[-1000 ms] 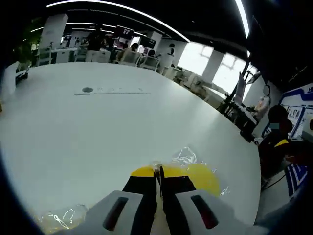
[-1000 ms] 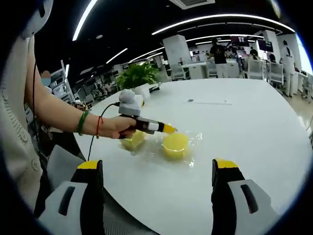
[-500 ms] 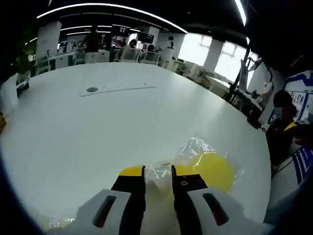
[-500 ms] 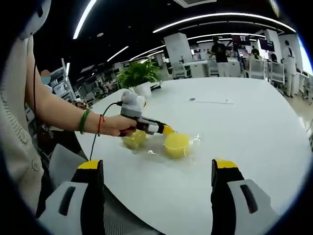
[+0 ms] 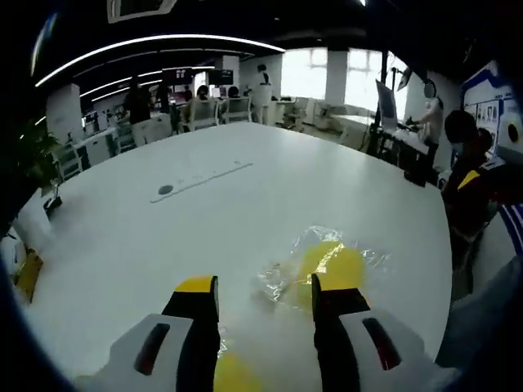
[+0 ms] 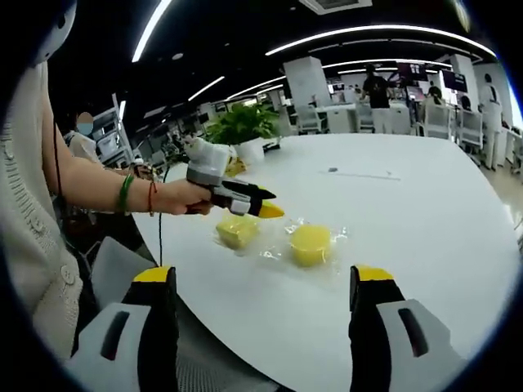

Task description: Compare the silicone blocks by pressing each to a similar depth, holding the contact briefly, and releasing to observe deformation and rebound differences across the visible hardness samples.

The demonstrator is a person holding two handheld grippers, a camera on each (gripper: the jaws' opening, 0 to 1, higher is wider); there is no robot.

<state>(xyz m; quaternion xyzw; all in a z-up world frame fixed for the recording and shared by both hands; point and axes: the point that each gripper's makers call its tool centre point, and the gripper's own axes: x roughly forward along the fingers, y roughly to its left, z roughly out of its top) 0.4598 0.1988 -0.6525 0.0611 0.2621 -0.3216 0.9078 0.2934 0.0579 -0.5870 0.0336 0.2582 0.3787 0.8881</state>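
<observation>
- Since the earlier frames we see the left gripper (image 6: pixel 263 202) lifted clear above the desk (image 6: pixel 425 220); its jaws, together a second ago, now stand apart with nothing between them.
- In the left gripper view the left gripper (image 5: pixel 260 314) looks down on a square silicone block (image 5: pixel 233 374) at the bottom edge, between its jaws.
- The round silicone block (image 6: pixel 310 243) sits in crinkled clear wrap (image 5: pixel 368 260) just beside the square silicone block (image 6: pixel 237 230); both rest flat on the desk, apart.
- Neither block shows a clear long axis.
- The right gripper (image 6: pixel 265 327) hangs near the desk edge, jaws wide apart, empty.
- The left gripper's yellow tips point toward the round block.
</observation>
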